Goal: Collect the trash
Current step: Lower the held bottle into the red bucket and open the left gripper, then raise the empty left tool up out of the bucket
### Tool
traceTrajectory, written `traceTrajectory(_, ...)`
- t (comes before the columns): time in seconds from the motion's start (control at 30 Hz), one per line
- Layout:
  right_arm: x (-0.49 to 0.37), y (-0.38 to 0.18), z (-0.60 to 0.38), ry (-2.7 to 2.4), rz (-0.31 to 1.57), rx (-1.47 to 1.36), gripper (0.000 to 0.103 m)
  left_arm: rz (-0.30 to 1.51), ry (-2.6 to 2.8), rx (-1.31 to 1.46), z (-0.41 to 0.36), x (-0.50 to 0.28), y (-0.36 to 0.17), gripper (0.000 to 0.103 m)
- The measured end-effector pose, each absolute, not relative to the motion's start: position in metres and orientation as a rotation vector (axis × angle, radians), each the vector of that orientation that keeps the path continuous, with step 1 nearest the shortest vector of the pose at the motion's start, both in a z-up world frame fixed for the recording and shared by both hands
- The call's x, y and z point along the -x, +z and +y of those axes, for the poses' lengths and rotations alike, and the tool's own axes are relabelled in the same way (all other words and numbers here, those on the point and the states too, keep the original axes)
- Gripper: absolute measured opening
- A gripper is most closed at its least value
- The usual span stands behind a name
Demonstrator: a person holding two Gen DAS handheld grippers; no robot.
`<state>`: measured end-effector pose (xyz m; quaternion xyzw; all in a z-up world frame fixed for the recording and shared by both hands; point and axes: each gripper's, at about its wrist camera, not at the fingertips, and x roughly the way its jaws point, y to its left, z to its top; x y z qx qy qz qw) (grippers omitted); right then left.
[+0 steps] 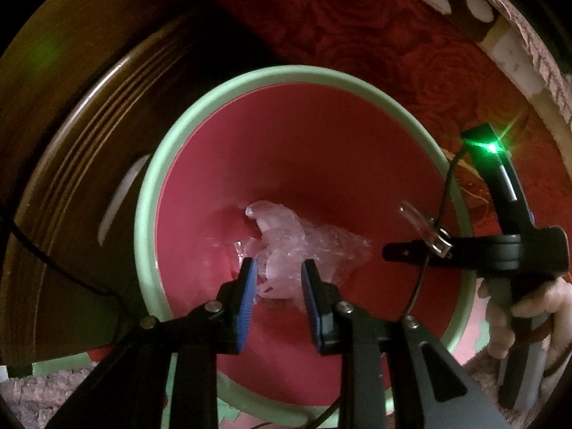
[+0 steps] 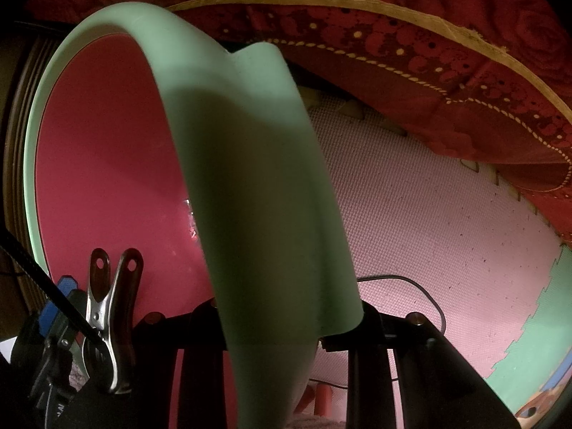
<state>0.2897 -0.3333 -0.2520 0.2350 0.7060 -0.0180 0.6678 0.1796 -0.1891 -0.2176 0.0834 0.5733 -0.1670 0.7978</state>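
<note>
My left wrist camera looks steeply down into the green-rimmed, pink-lined round bin (image 1: 157, 164); my right one sits hard against its rim (image 2: 250, 178). Both share its pink interior.

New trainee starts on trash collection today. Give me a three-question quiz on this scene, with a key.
1. True or false: the bin has a blue rim.
2. The right tongs clamp: A) the bin's rim B) a bottle C) nothing.
3. What material is the crumpled clear trash inside the bin?
Key: 1 false, it is green; 2 A; 3 plastic.
</note>
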Motion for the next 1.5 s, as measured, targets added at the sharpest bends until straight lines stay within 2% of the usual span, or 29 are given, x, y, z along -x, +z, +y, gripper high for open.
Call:
traceTrajectory(0.07, -0.290, -0.252, -0.333, -0.041, 1.593, -0.530, 0.027, 1.230, -0.350, -0.187, -0.189, -0.179, -0.216, 0.028)
traceTrajectory(0.17, -0.290, -0.252, -0.333, -0.041, 1.593, -0.531, 0.027, 1.228, -0.345, -0.190, -0.189, -0.178, -0.214, 0.038)
traceTrajectory(0.33, -0.289, -0.252, -0.333, -0.041, 1.592, -0.531, 0.027, 1.215, -0.351, -0.204, -0.190, -0.175, -0.208, 0.043)
traceTrajectory(0.57, -0.290, -0.252, -0.333, -0.041, 1.592, -0.530, 0.027, 1.184, -0.384, -0.204, -0.194, -0.170, -0.192, 0.056)
traceTrajectory(0.7, -0.290, -0.252, -0.333, -0.041, 1.592, -0.531, 0.027, 1.170, -0.414, -0.194, -0.195, -0.165, -0.177, 0.068)
traceTrajectory(1.5, -0.289, -0.252, -0.334, -0.040, 1.592, -0.530, 0.027, 1.048, -0.466, -0.126, -0.192, -0.136, -0.062, 0.069)
